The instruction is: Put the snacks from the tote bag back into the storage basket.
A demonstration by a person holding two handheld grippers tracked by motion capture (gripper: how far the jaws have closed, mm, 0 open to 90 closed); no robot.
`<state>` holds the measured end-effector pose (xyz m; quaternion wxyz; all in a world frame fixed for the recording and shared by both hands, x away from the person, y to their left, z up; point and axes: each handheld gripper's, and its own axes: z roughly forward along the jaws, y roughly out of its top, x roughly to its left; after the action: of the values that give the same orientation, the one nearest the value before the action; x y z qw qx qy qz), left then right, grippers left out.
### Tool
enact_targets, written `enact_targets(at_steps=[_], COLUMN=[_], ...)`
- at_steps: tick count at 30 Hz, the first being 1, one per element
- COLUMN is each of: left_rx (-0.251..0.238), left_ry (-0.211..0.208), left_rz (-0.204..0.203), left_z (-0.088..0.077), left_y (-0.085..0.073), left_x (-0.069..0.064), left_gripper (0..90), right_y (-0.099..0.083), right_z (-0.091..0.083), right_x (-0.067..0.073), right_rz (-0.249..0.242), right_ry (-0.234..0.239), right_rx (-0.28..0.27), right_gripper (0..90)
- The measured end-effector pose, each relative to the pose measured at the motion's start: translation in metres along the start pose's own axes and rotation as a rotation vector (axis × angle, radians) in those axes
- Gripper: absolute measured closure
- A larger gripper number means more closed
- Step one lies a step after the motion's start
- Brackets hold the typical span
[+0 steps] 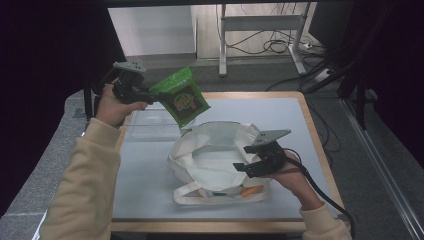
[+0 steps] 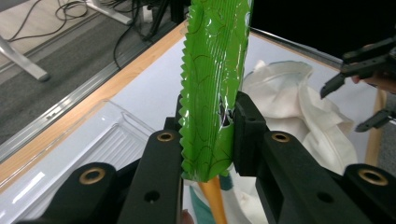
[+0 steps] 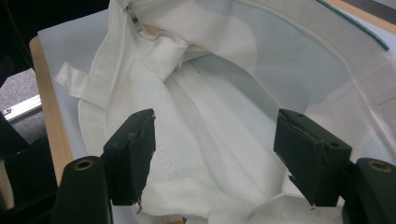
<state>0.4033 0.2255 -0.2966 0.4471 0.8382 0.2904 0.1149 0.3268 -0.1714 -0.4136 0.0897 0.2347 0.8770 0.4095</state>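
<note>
Packet (image 1: pixel 183 96), green, hangs clamped in the left gripper (image 1: pixel 150 95) above the table (image 1: pixel 150 165); right gripper (image 1: pixel 241 161), jaws spread, hovers over the bag (image 1: pixel 210 160).

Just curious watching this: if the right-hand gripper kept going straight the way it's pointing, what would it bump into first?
Most likely the inner cloth of the white bag: the right gripper, jaws open, points straight into its mouth, though depth is hard to judge.

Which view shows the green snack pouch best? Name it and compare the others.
The high view: it shows the green snack pouch whole, face on, held by the left hand-held gripper. The left gripper view shows it edge-on, pinched between the jaws. The right gripper view looks into the white bag.
</note>
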Motion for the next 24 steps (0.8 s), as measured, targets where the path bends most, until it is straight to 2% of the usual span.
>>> enact_targets(at_steps=[5,16,24], left_rx=[-0.005,0.021,0.042], left_ry=[0.008,0.022,0.023], left_rz=[-0.018,-0.04,-0.031], left_z=[0.004,0.018,0.027], left_y=[0.0,-0.009,-0.01], left_x=[0.011,0.037,0.052], left_gripper=[76.1,76.0,76.0], right_y=[0.0,-0.001,-0.005], right_z=[0.0,0.002,0.0], right_x=[0.0,0.001,0.005], right_rz=[0.0,-0.001,0.016], right_ry=[0.002,-0.017,-0.034], right_rx=[0.004,-0.001,0.0], right_gripper=[29.3,29.3,29.3])
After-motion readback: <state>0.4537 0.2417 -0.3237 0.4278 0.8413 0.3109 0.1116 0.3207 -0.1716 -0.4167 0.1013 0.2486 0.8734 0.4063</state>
